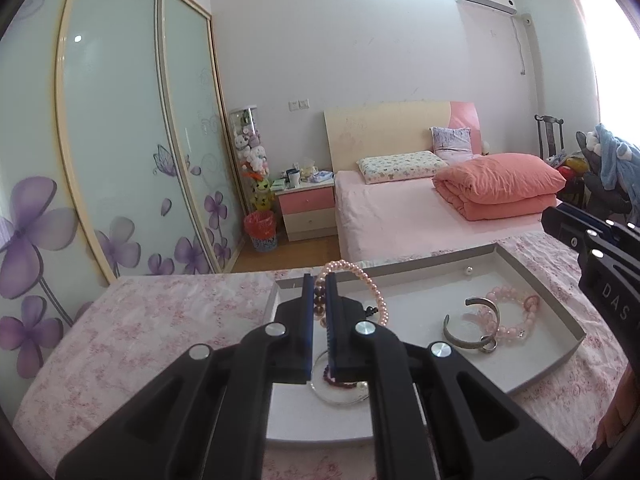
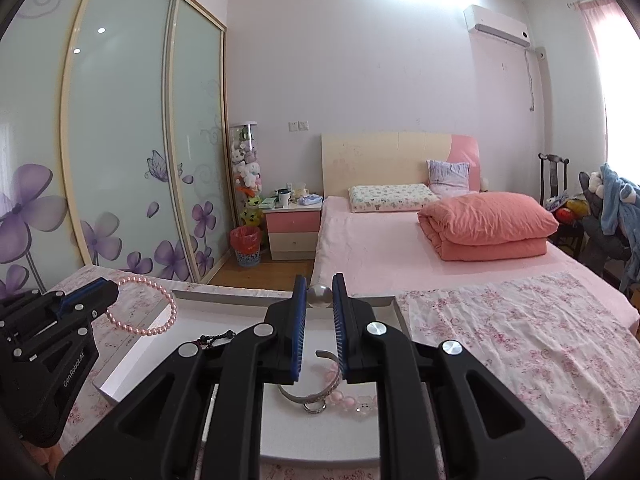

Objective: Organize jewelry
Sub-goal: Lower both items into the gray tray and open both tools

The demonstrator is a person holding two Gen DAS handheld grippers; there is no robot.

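My left gripper [image 1: 319,280] is shut on a pink pearl bracelet [image 1: 374,292] and a dark bead strand [image 1: 319,300], held above the white tray [image 1: 560,312]. The pearl bracelet [image 2: 160,312] also hangs from the left gripper [image 2: 108,292] in the right wrist view. My right gripper [image 2: 320,284] is shut on a single large pearl [image 2: 320,295] above the tray [image 2: 132,364]. In the tray lie a silver cuff bangle [image 1: 464,336], a silver ring [image 1: 489,345], a pink bead bracelet [image 1: 516,316], a small loose pearl [image 1: 466,270] and a dark red bead strand [image 1: 340,384].
The tray sits on a pink floral cloth [image 2: 520,340] over a bed end. Behind are a bed with a folded salmon quilt [image 2: 484,224], a nightstand [image 2: 294,228], a red waste basket [image 2: 246,246] and a sliding wardrobe [image 2: 120,140] at left.
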